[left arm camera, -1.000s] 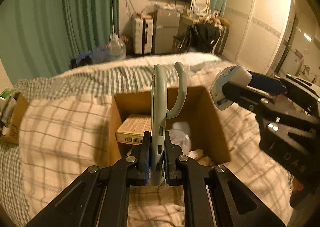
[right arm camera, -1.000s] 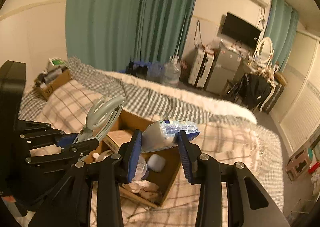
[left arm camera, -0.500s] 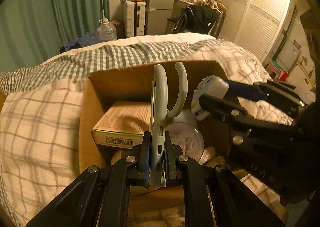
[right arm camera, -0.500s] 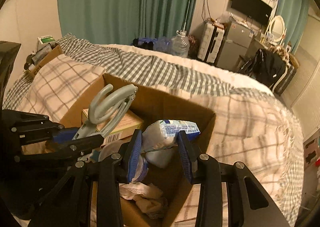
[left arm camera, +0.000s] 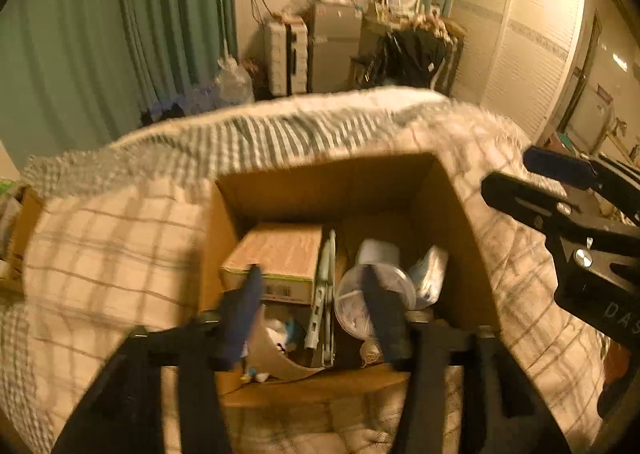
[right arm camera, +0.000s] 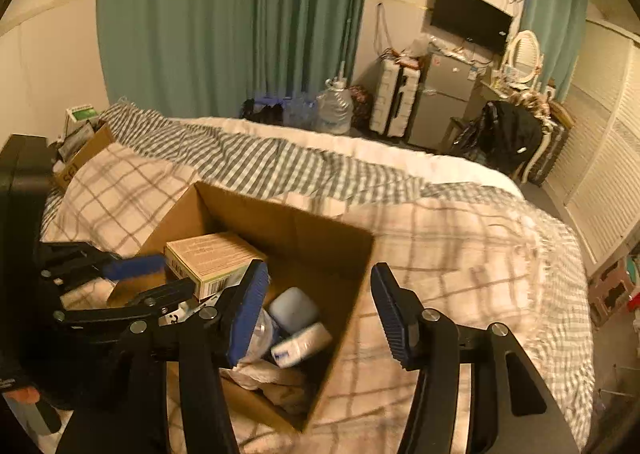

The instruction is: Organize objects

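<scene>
Pale grey-green plastic scissors lay in the brown cardboard box, below both tongs, which were opening, empty.

Below the black, blue-padded hand-held gripper sits a brown cardboard box on a cream blanket checked in brown; beyond it, a grey-and-white gingham sheet and teal curtains.

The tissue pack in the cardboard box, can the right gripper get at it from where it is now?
Probably yes. The tissue pack lies uncovered on top in the cardboard box, whose top is open. The right gripper hangs just above with nothing between its opening fingers; the left gripper stays off to the side.
</scene>
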Demonstrator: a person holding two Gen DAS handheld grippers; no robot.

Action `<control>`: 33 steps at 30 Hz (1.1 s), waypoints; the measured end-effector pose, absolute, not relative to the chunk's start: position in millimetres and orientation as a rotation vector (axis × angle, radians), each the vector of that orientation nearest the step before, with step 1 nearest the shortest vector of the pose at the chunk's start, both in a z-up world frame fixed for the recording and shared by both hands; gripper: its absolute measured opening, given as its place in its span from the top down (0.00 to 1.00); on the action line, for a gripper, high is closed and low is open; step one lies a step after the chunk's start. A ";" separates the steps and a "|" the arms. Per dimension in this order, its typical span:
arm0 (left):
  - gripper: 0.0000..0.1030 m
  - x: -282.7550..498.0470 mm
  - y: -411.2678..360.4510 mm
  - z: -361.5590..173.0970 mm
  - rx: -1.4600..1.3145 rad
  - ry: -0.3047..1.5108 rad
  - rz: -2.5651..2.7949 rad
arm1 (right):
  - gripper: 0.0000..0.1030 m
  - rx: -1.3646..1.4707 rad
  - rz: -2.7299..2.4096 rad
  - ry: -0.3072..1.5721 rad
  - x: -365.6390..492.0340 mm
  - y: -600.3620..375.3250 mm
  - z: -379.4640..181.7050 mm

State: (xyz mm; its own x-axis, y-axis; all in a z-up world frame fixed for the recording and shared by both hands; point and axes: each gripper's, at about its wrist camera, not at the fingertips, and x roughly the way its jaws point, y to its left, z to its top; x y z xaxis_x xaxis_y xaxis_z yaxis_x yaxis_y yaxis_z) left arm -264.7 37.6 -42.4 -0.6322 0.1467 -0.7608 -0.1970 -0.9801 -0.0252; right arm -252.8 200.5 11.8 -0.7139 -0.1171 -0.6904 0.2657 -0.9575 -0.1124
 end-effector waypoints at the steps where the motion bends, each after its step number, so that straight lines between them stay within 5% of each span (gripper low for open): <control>1: 0.40 -258.3 35.7 -32.3 -1.215 0.083 2.695 | 0.41 1.059 -2.729 0.302 -246.3 202.8 20.4; 5: 0.37 -233.3 30.2 5.0 -1.142 0.069 2.731 | 0.38 1.000 -2.776 0.304 -218.2 211.0 56.9; 15: 0.00 -137.2 16.5 92.4 -0.795 0.106 2.907 | 0.10 0.791 -2.925 0.235 -119.5 224.7 139.7; 21: 0.00 -92.1 8.6 110.9 -0.648 0.142 2.999 | 0.00 0.710 -3.025 0.255 -73.0 226.0 148.2; 33: 0.00 -27.9 -7.2 72.9 -0.501 0.011 3.127 | 0.00 0.667 -2.998 0.215 -24.9 220.1 92.6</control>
